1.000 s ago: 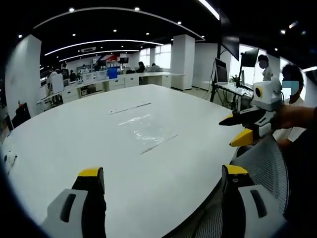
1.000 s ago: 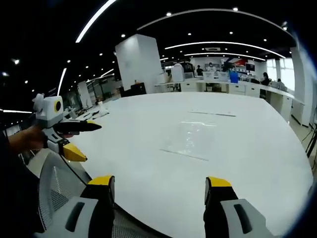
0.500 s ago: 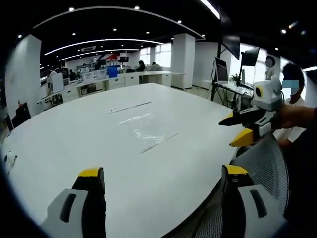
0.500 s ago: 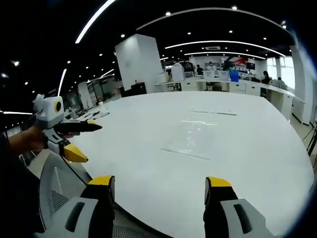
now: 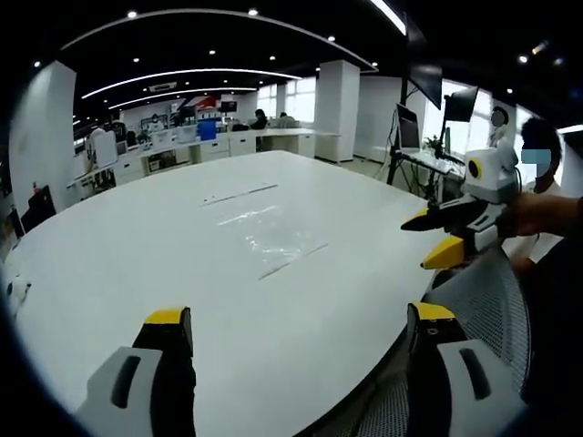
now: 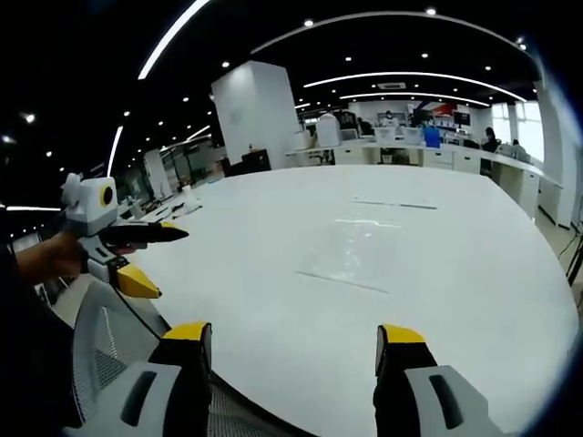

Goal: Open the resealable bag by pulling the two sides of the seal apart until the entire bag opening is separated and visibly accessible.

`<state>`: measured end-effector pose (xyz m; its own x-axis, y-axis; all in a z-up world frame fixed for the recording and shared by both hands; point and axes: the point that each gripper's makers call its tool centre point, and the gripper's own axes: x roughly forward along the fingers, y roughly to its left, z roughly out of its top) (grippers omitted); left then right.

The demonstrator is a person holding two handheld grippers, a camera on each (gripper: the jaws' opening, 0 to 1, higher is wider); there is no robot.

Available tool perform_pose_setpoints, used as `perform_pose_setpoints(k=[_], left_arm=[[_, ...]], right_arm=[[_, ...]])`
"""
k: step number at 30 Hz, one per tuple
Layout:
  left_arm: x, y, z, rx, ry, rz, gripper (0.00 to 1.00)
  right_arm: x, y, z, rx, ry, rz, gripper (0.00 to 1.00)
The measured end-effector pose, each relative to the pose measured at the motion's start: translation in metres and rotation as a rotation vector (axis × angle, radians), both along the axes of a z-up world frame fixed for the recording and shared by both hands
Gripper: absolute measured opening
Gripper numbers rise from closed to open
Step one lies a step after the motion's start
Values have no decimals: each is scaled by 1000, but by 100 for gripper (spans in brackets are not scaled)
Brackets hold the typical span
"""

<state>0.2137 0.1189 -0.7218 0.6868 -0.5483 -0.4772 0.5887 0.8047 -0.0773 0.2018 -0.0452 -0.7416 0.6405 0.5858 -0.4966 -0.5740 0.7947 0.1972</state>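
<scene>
I am holding both grippers wide and empty above the near edge of the round white table (image 5: 109, 255). 1 flat clear plastic resealable bag (image 5: 271, 238) is lying mid-table, well ahead of my left gripper (image 5: 301, 346) and right gripper (image 6: 290, 360). It is looking thin, limp and slippery, so I am planning to pinch its 2 seal lips separately.
</scene>
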Motion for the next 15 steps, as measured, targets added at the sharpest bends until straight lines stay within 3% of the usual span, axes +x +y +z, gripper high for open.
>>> perform_pose_setpoints(k=[15], left_arm=[[4, -1, -6, 8, 15, -12, 96]], right_arm=[[7, 7, -4, -16, 9, 27, 72]])
